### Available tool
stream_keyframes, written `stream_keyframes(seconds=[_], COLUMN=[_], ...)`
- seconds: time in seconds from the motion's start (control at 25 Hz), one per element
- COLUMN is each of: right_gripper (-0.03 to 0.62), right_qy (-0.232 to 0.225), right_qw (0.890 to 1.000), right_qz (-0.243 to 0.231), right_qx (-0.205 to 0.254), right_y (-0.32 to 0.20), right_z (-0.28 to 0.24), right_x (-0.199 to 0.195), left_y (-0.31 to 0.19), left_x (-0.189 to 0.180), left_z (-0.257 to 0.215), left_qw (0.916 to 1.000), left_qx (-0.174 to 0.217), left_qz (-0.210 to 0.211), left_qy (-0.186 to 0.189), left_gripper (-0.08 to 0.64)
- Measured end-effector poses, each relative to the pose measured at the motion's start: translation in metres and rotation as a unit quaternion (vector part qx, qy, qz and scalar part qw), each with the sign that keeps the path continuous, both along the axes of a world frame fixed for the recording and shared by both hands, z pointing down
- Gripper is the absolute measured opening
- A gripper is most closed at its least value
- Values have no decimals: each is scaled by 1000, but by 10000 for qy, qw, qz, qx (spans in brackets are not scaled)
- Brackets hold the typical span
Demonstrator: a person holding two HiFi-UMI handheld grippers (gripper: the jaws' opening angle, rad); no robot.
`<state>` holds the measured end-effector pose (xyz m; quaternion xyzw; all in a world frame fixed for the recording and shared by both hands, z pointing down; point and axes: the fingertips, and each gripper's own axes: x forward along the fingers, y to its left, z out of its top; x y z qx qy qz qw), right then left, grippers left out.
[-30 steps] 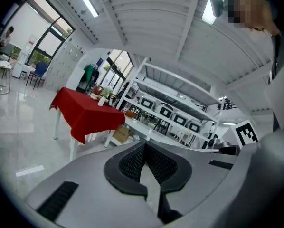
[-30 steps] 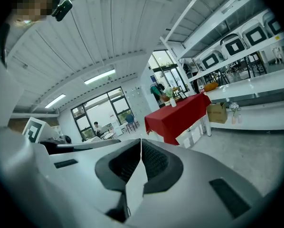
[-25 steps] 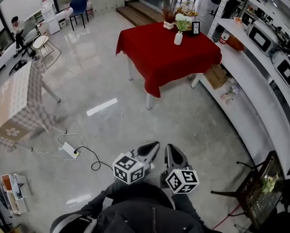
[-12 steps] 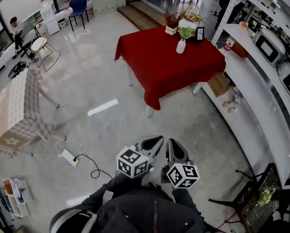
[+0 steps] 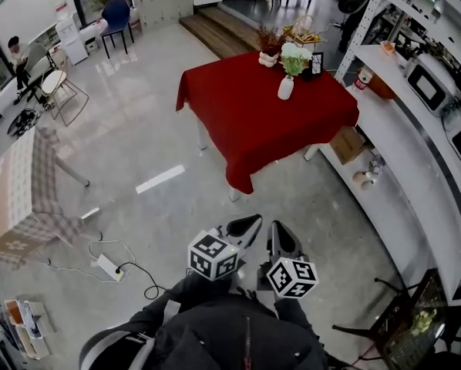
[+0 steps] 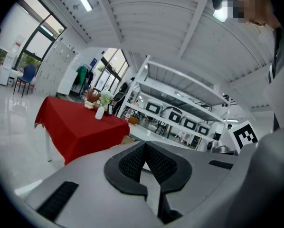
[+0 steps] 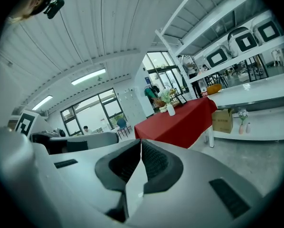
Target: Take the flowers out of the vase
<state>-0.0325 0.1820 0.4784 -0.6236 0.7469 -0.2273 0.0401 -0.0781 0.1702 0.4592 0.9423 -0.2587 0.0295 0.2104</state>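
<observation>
A white vase (image 5: 285,88) with white and green flowers (image 5: 294,54) stands at the far side of a red-clothed table (image 5: 254,118), several steps ahead of me. It shows small in the left gripper view as the vase (image 6: 99,113) under the flowers (image 6: 105,99), and in the right gripper view as the vase (image 7: 171,109) with its flowers (image 7: 166,96). My left gripper (image 5: 247,223) and right gripper (image 5: 281,234) are held side by side low in front of me, far from the table. Both are shut with nothing between the pads, left (image 6: 145,147) and right (image 7: 141,145).
White shelving (image 5: 415,122) with microwave ovens runs along the right; a cardboard box (image 5: 344,122) sits under it by the table. A power strip and cable (image 5: 110,267) lie on the floor to the left, near a checked-cloth table (image 5: 22,191). A dark stand (image 5: 412,314) is at bottom right.
The whole view has shifted closer to the red table, which sits lower in the head view. Both grippers keep their place in front of me and stay shut.
</observation>
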Motion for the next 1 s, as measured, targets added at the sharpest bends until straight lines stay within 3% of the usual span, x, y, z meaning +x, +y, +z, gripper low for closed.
stream_keyframes(seconds=[0.56,1.0], right_gripper=[12,12], right_qy=[22,230], right_qw=[9999,9996], right_qz=[139,93], right_qx=[-47,-131], right_y=[-55,-51], right_z=[11,11], right_x=[-7,-4], left_y=[-60,-56], left_x=[-5,-3], left_z=[14,26], left_qw=[9999,9990], left_qx=[-111,-409], left_qz=[124,167], left_qy=[2,68], left_gripper=[6,6])
